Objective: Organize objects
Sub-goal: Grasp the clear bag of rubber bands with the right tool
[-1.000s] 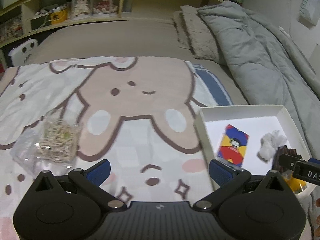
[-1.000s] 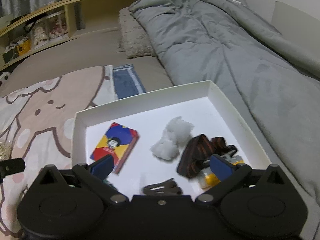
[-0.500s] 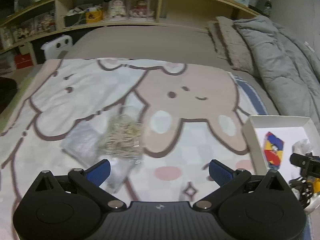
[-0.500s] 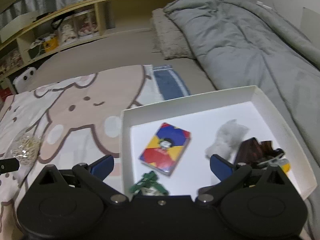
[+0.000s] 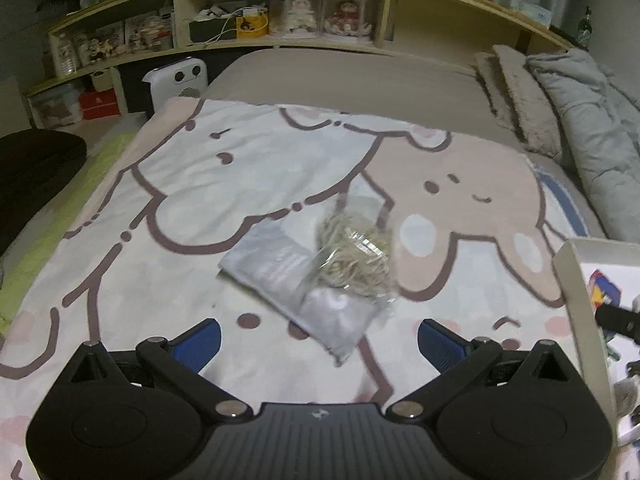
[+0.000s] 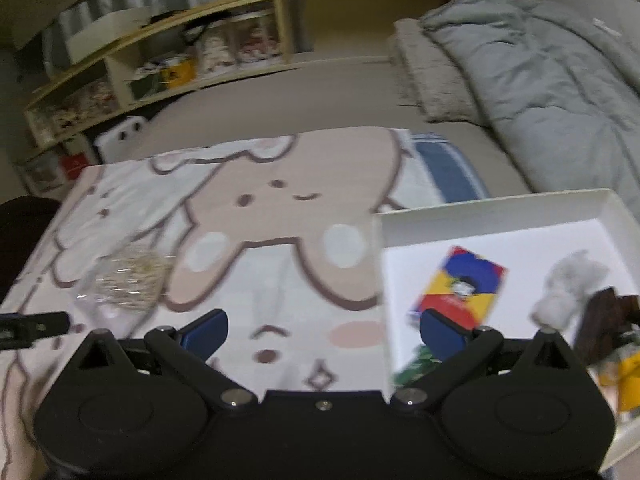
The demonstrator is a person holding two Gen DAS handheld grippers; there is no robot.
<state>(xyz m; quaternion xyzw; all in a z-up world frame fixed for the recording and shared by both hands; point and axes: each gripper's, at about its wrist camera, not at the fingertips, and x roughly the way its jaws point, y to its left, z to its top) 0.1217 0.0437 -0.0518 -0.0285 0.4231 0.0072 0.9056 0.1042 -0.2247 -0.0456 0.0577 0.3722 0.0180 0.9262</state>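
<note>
Clear plastic bag of tan rubber bands (image 5: 352,256) lying on cartoon-print blanket (image 5: 224,184) over the bed, overlapping a flat grey pouch (image 5: 276,264); just ahead of left tool (image 5: 319,339), blue pads spread wide, nothing between them; right tool (image 6: 323,330) likewise spread wide and empty, straddling the left wall of white tray (image 6: 492,206); inside tray: colourful card pack (image 6: 460,284), white wad (image 6: 568,284), dark brown item (image 6: 600,320) at right, partly hidden; green item (image 6: 416,364) near the front, blurred; grey duvet (image 6: 540,80) bunched beyond tray; wooden shelf (image 5: 320,8) behind the bed.
</note>
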